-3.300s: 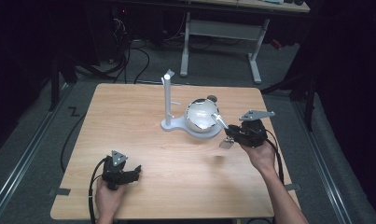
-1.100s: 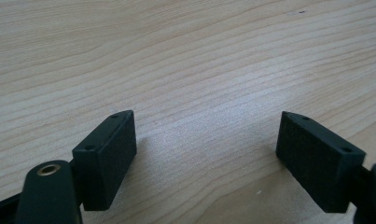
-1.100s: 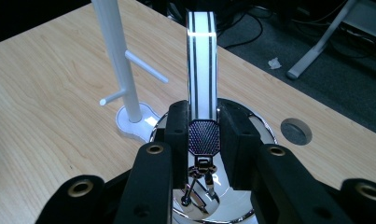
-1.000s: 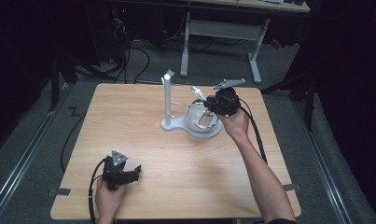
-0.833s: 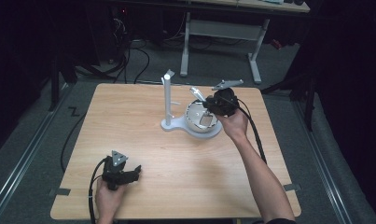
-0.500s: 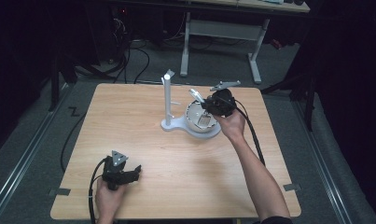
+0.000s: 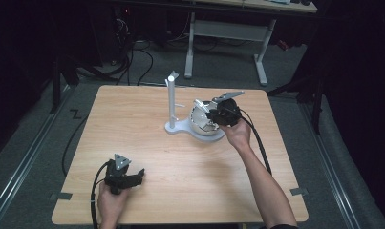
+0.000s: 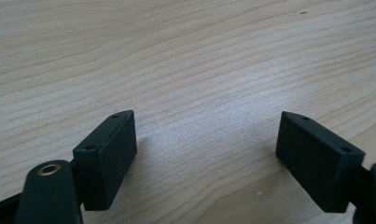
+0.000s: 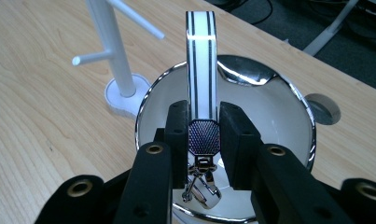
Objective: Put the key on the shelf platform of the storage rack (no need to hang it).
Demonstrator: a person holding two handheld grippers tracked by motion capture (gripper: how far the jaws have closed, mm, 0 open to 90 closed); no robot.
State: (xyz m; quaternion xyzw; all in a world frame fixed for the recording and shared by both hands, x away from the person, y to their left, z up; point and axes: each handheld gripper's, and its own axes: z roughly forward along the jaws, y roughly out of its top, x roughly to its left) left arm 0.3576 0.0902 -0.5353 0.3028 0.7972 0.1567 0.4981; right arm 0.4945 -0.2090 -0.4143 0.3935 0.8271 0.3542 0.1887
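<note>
Over the chrome-rimmed bowl [image 9: 232, 93] beside the white stand [image 9: 113, 51], the right tool [image 9: 203, 135] pinches a striped strap [image 9: 200, 65]; near the counter's [image 7: 180, 191] front edge, the left tool [image 8: 204, 149] rests spread, empty.

Overhead camera faces forward; tongs cameras (close) share its table [image 7: 147, 124].

Bowl [image 9: 288, 107] near rim hidden behind right tool [image 9: 204, 140].

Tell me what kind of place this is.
Probably a lab or recording workspace, not a home: a bare wooden table on grey carpet, loose cables on the floor, an adjustable desk frame behind, and dark surroundings.
</note>
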